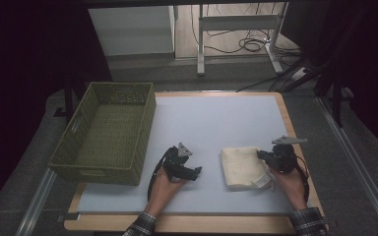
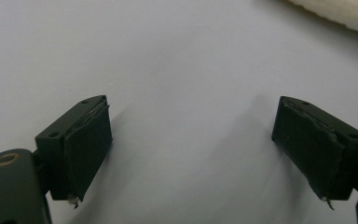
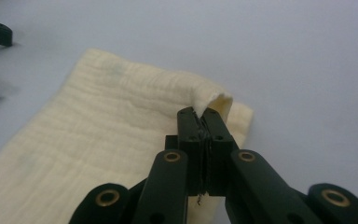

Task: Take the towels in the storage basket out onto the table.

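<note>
the right gripper (image 3: 204, 116) has its jaws pressed together on a raised fold at the edge of the cloth (image 3: 107, 140), with the pinched bit lifted a little above the rest. in the high view the cloth (image 1: 243, 167) lies folded on the grey mat (image 1: 216, 118), right of centre near the person's side, and the right gripper (image 1: 262, 156) sits at its right edge, held by the right hand (image 1: 289, 182).

the left gripper (image 2: 191, 140) has its jaws wide apart with nothing between them, only bare mat (image 2: 177, 70) underneath. a corner of the cloth (image 2: 340, 14) shows at the top right of its view. from above, the left gripper (image 1: 197, 172) rests low over the mat just left of the cloth, apart from it, in the left hand (image 1: 166, 183).

the basket (image 1: 142, 142), green and woven, stands on the left end of the table (image 1: 295, 142), well apart from the cloth. its inside shows only its own woven floor and walls.
</note>
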Demonstrator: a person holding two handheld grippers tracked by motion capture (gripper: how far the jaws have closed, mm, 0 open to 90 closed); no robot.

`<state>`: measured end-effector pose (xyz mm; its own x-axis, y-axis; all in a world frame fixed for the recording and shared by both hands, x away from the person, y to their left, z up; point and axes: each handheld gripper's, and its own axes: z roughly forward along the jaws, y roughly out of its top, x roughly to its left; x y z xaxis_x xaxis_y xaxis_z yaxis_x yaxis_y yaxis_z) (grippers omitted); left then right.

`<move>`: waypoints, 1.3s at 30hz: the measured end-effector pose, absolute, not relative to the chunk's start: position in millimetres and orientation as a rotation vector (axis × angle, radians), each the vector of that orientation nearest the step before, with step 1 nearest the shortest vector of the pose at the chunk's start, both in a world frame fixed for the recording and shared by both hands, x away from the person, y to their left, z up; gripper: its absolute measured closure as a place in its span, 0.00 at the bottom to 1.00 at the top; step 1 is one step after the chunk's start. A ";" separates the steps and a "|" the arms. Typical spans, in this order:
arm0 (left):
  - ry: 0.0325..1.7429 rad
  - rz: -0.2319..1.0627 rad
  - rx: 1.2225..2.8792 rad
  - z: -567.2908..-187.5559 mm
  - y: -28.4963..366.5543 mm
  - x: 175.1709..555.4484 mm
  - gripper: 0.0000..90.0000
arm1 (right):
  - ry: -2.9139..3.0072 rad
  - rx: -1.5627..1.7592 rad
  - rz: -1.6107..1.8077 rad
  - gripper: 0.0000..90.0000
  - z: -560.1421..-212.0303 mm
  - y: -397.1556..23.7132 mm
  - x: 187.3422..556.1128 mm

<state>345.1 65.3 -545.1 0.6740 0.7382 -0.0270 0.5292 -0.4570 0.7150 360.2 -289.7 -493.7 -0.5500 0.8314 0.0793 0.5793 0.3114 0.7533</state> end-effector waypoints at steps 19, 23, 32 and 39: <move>0.984 0.349 2.169 -542.8 62.9 349.4 0.14 | 2.263 1.309 1.059 0.77 -497.4 -304.2 358.0; 0.933 0.364 2.188 -529.1 45.6 363.0 0.21 | 2.290 1.279 1.049 0.74 -490.9 -309.1 336.4; 0.824 0.334 2.171 -500.5 -10.3 402.2 0.38 | 2.312 1.258 1.062 0.69 -492.6 -311.7 307.2; 0.829 0.326 2.205 -511.8 -31.3 412.9 0.45 | 2.320 1.280 1.010 0.67 -508.0 -313.7 300.7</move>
